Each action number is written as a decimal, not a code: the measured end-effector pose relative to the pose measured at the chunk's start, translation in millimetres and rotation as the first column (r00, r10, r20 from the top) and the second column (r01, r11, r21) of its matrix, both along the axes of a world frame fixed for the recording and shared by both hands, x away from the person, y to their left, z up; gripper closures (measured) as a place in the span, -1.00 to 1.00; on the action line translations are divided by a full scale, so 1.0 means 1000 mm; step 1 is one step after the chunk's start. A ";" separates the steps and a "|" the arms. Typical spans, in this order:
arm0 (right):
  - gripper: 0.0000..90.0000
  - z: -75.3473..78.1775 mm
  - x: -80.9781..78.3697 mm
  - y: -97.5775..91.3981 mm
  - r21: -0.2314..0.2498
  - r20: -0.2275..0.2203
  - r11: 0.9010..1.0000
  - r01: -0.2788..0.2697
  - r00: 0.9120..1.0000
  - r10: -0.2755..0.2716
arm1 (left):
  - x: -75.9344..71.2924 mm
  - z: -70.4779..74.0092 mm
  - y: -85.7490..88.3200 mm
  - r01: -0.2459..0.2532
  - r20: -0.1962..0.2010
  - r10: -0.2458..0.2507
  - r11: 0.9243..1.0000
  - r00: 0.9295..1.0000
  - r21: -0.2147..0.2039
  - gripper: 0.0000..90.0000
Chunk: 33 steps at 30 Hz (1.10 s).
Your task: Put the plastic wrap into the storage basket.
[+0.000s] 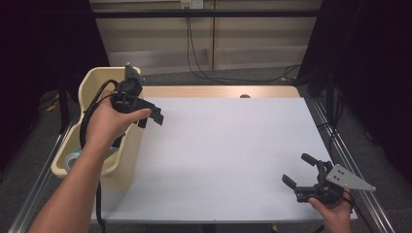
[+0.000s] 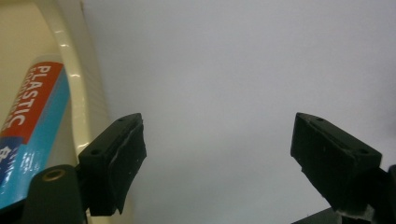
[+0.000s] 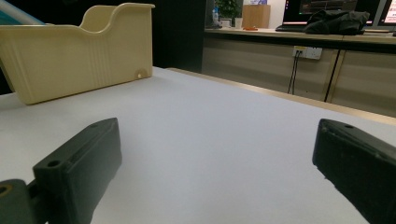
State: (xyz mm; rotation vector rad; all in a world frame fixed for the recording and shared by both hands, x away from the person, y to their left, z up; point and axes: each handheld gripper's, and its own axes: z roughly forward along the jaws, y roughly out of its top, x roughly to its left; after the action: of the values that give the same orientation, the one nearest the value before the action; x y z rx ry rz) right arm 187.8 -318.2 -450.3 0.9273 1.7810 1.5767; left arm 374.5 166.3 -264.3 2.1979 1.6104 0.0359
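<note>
A cream plastic bin [image 1: 92,80] stands at the table's left edge. My left gripper [image 1: 151,115] hovers just past the bin's right wall, over the white table [image 1: 228,145], held by a hand. Its jaws stand wide apart with nothing between them [image 2: 217,149]. Inside the bin lies a blue and red package marked PLASTIC [image 2: 32,121], also glimpsed as a blue item [image 1: 73,158]. My right gripper [image 1: 299,170] rests low near the front right corner, open and empty [image 3: 217,168]. The bin [image 3: 79,51] shows far off to its left.
Black cables [image 1: 204,63] hang behind the table's far wooden edge [image 1: 218,91]. Metal rails [image 1: 350,160] run along both sides of the table. A counter with monitors [image 3: 327,28] stands in the background.
</note>
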 end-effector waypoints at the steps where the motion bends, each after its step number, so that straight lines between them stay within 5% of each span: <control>1: -0.97 0.000 0.000 0.000 -0.001 0.001 1.000 0.000 1.000 0.000 | 0.000 -0.002 -0.002 0.002 0.000 -0.002 1.000 1.000 -0.002 -0.61; 33: -0.97 0.000 0.001 0.001 -0.006 -0.003 1.000 -0.005 1.000 0.005 | -0.006 -0.059 -0.035 0.113 0.006 -0.113 0.993 0.994 0.022 -0.85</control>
State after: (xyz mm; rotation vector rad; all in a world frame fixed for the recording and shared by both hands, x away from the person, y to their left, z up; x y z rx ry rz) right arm 188.4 -317.2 -450.7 0.9229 1.7906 1.5732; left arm 368.8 131.1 -323.0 2.2988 1.4860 0.0295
